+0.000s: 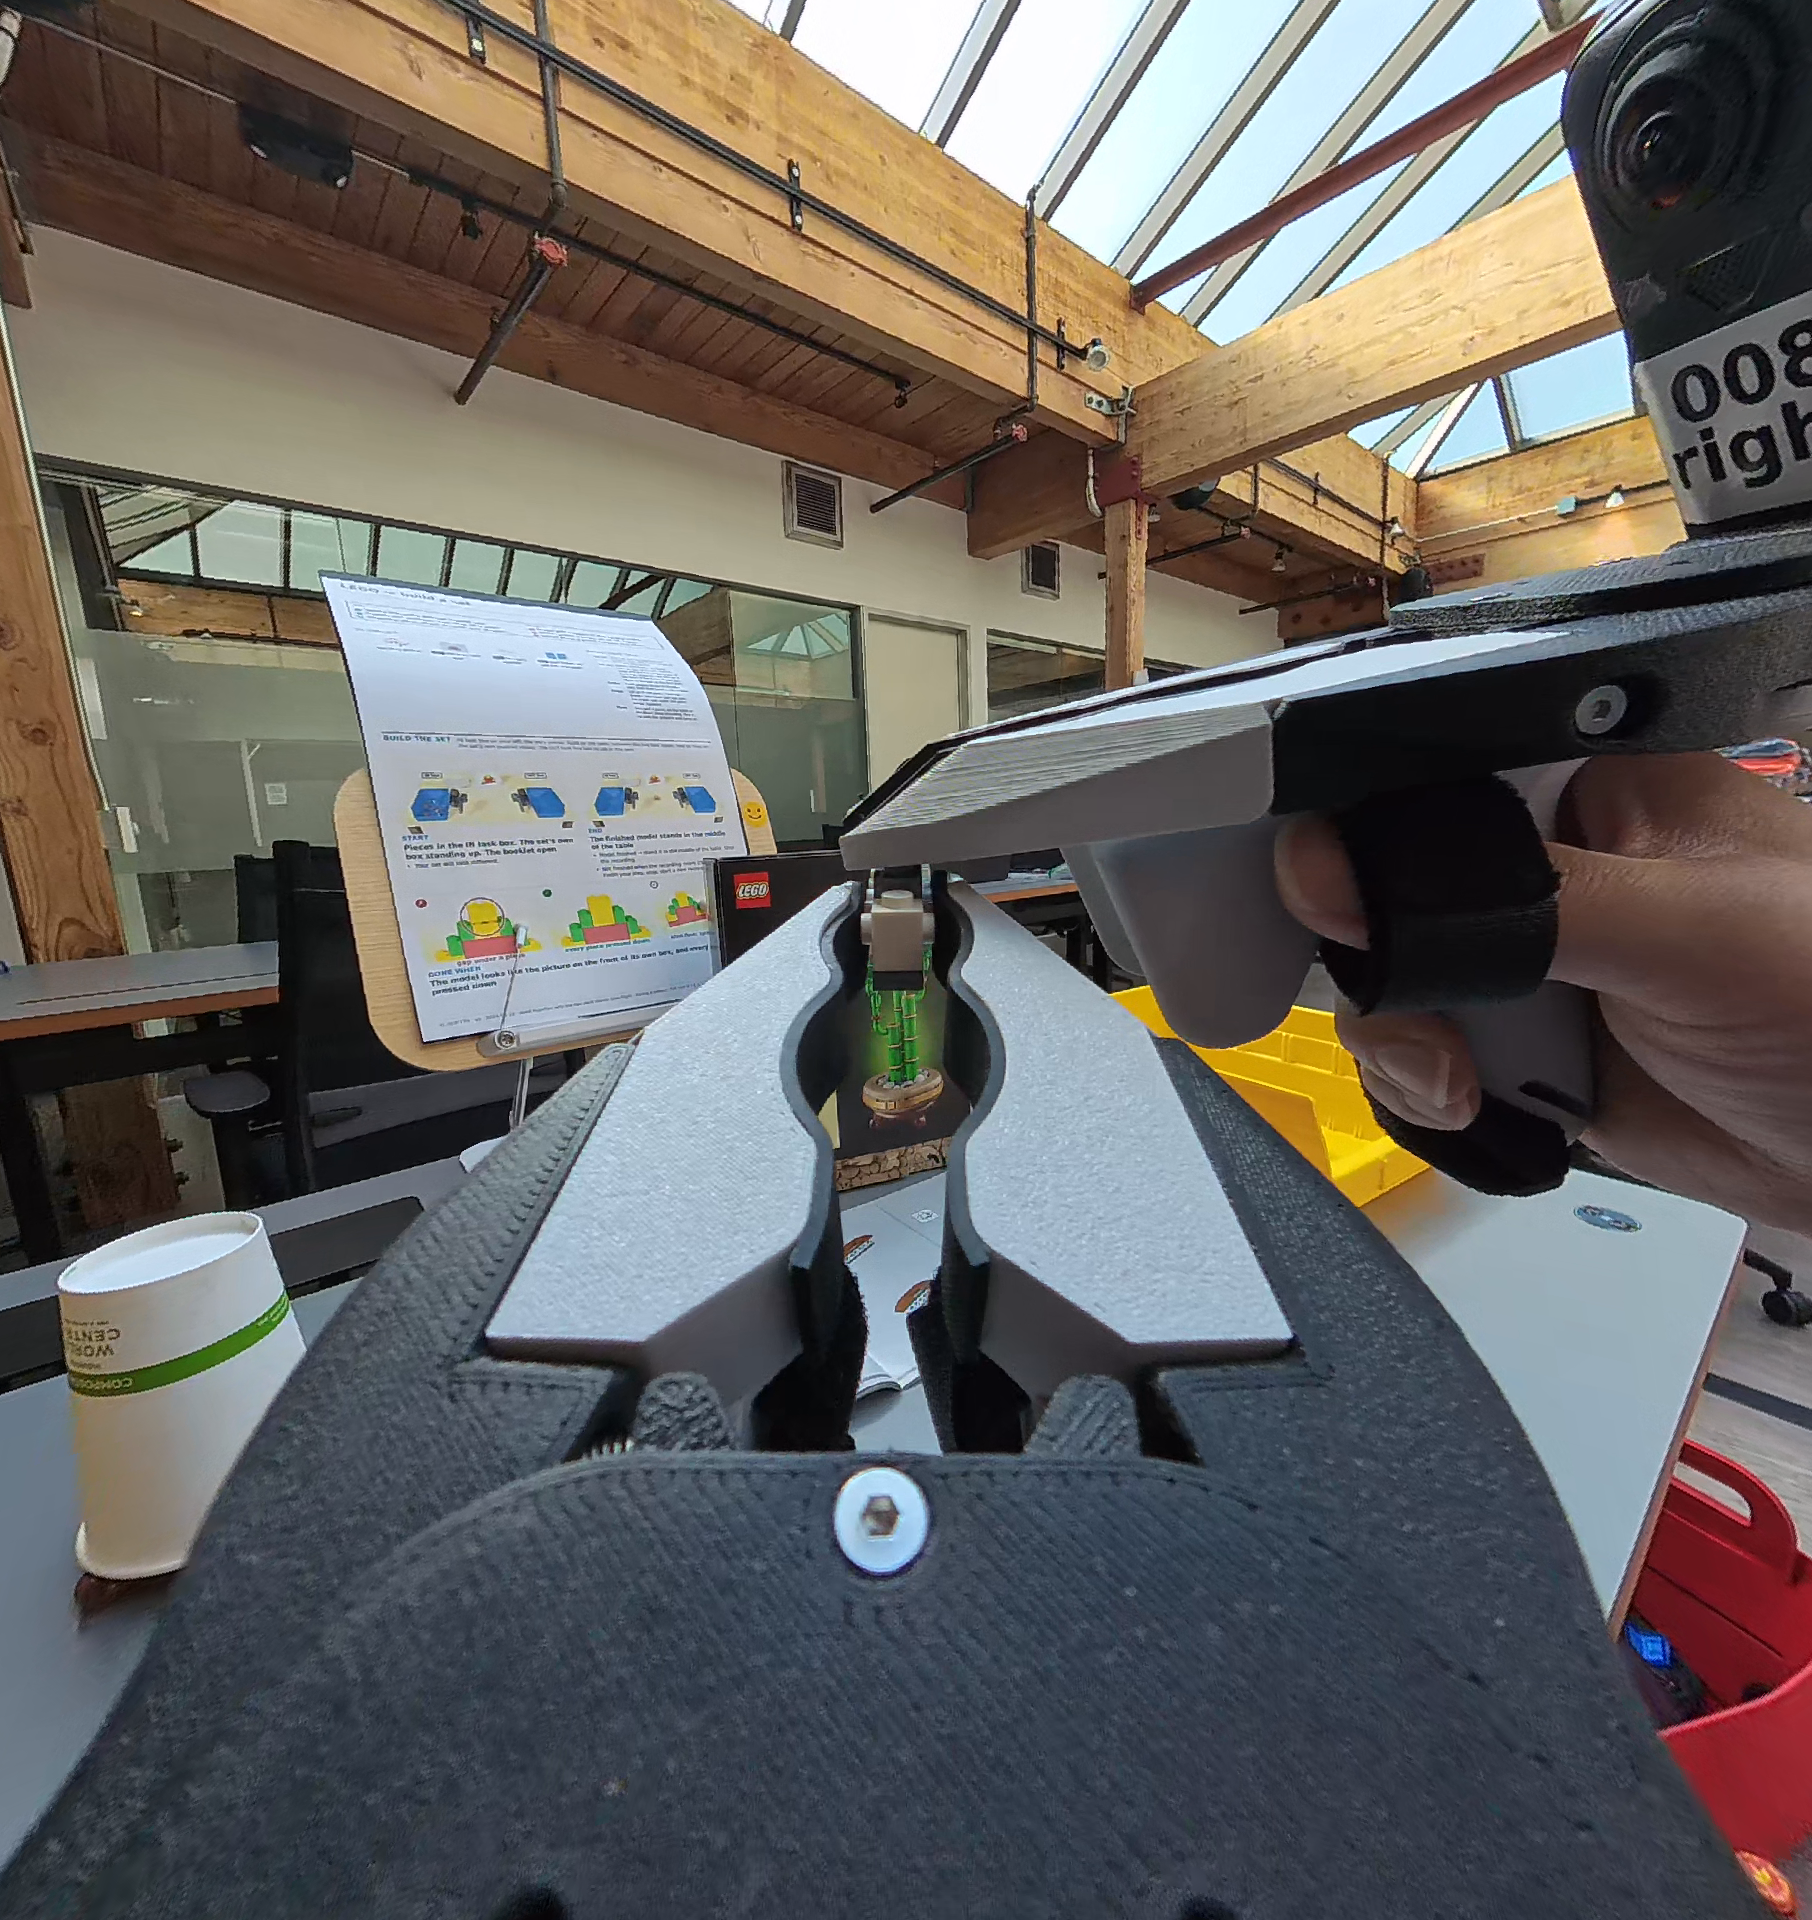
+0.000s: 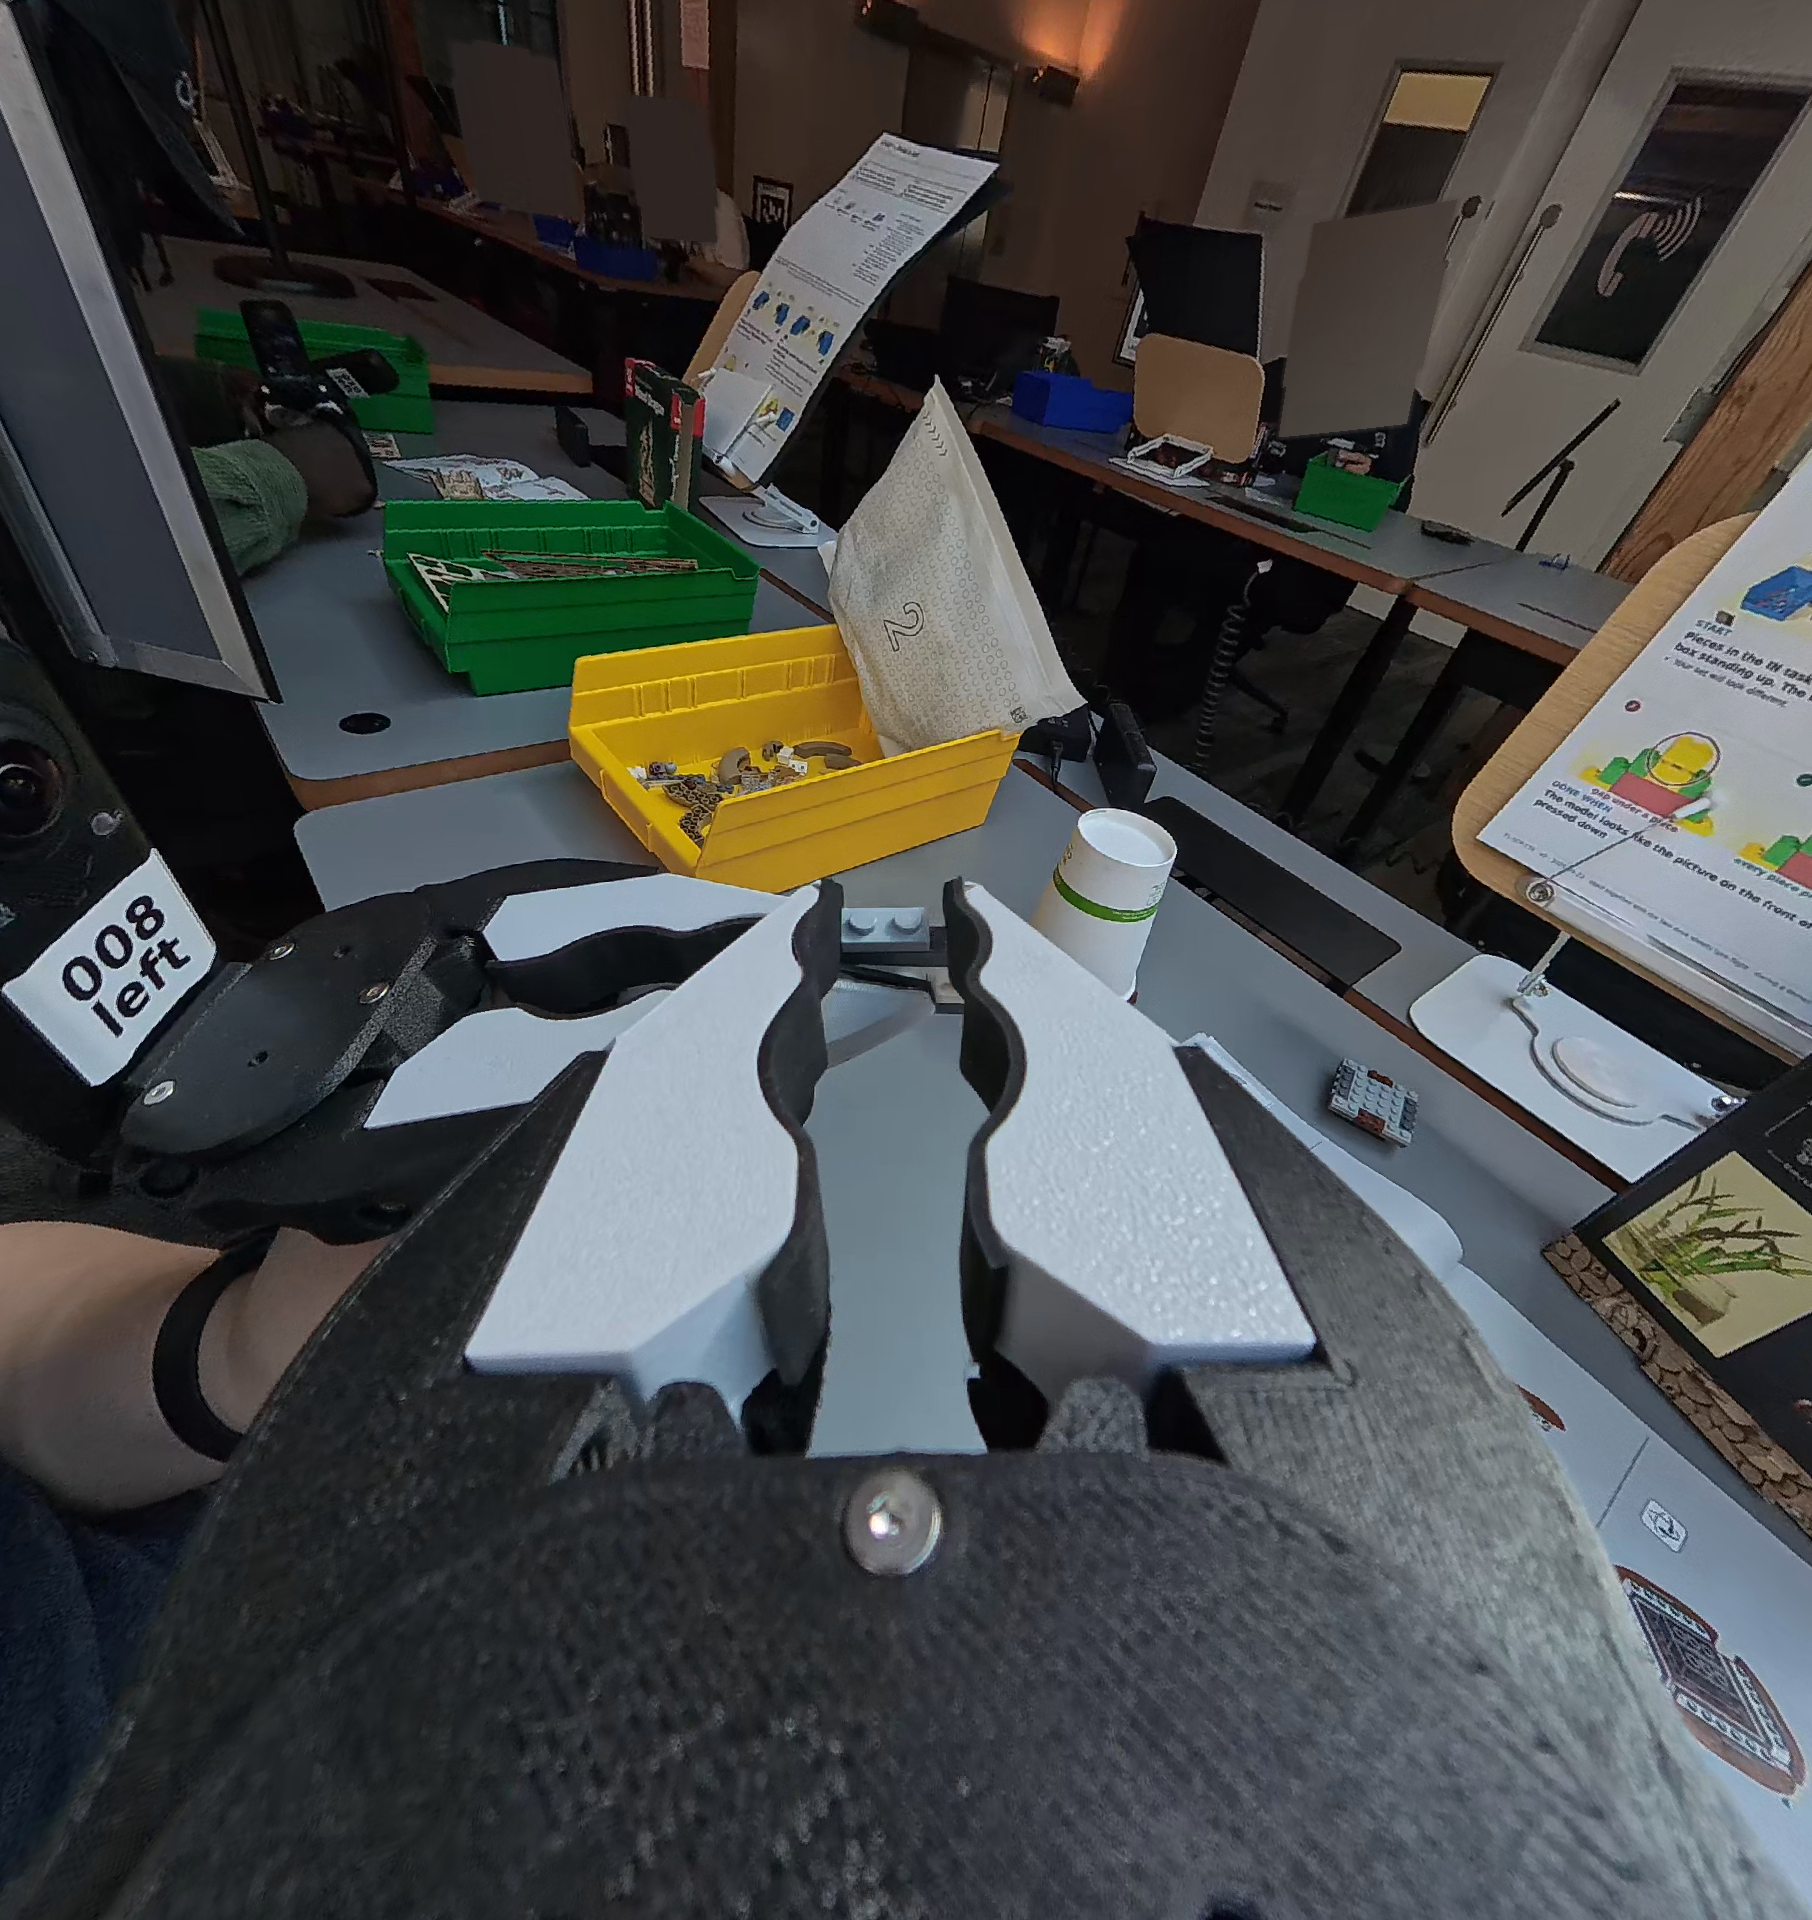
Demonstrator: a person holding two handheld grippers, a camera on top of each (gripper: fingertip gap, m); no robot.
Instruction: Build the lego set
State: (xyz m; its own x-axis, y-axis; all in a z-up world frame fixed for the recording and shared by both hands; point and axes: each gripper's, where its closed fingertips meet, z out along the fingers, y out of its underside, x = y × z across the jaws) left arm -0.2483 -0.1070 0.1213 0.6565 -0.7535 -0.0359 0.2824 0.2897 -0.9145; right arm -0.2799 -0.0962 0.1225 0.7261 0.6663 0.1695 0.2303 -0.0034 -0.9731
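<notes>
My left gripper (image 1: 897, 920) is shut on a small tan brick (image 1: 897, 923) with a black piece under it, held up in the air. My right gripper (image 2: 886, 920) is shut on a small grey two-stud plate (image 2: 886, 923) that sits on a dark plate. The two grippers meet tip to tip. In the left wrist view the right gripper (image 1: 881, 847) comes in from the right, just above the tan brick. In the right wrist view the left gripper (image 2: 881, 987) reaches in from the left, under the plate. A small grey built block (image 2: 1371, 1101) lies on the table.
A yellow bin (image 2: 777, 769) holds several loose pieces, with a numbered paper bag (image 2: 933, 623) leaning in it. A paper cup (image 2: 1104, 883) stands close ahead. The set's box (image 2: 1733, 1247), an open booklet (image 2: 1660, 1558), an instruction sheet on a stand (image 1: 538, 810) and a green bin (image 2: 569, 592) surround them. The grippers are tip to tip, or close to it.
</notes>
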